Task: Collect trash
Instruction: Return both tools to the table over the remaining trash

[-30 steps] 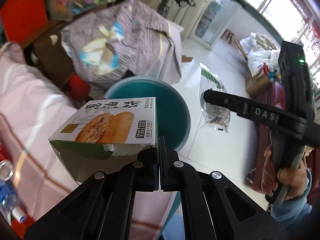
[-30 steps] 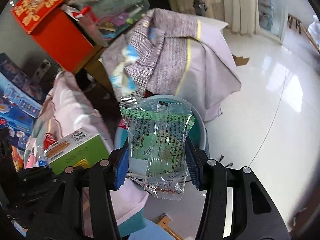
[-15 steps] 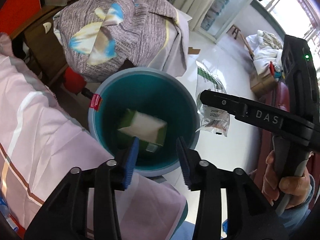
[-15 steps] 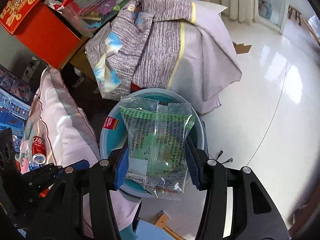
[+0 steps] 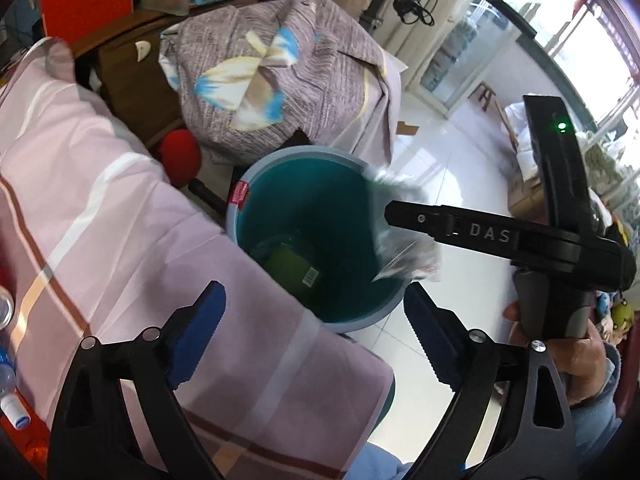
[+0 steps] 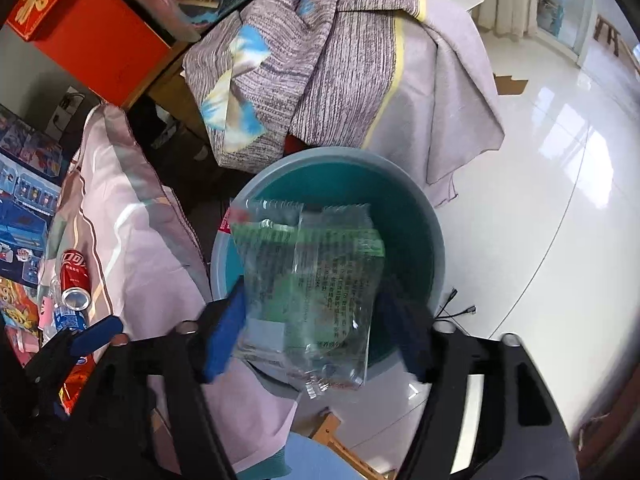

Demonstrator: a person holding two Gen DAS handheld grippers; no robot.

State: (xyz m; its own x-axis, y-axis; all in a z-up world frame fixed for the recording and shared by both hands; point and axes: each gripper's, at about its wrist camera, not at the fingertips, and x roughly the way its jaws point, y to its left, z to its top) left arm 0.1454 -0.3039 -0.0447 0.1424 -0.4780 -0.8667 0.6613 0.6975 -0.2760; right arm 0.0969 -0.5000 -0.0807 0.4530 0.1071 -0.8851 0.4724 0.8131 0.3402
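A teal bin (image 5: 362, 318) (image 6: 434, 240) stands on the floor beside the pink-sheeted bed. The green snack box (image 5: 294, 266) lies at its bottom. My left gripper (image 5: 316, 328) is open and empty above the bed edge, just short of the bin. My right gripper (image 6: 316, 320) is open, with blurred fingers (image 6: 226, 330) spread wide. The clear green-printed wrapper (image 6: 312, 292) is loose between them, over the bin's mouth. In the left wrist view the wrapper (image 5: 404, 236) is a blur at the bin's right rim, behind the right gripper's finger (image 5: 448, 222).
A grey patterned cloth bundle (image 6: 320, 56) lies behind the bin. A red can (image 6: 74, 276) and a blue-labelled bottle (image 6: 68, 320) lie on the bed at the left. A red ball (image 5: 180, 156) sits by the bin. White tiled floor (image 6: 540, 200) lies to the right.
My left gripper dropped the green box into the bin and opened wide. My right gripper moved over the bin and opened, letting the wrapper go.
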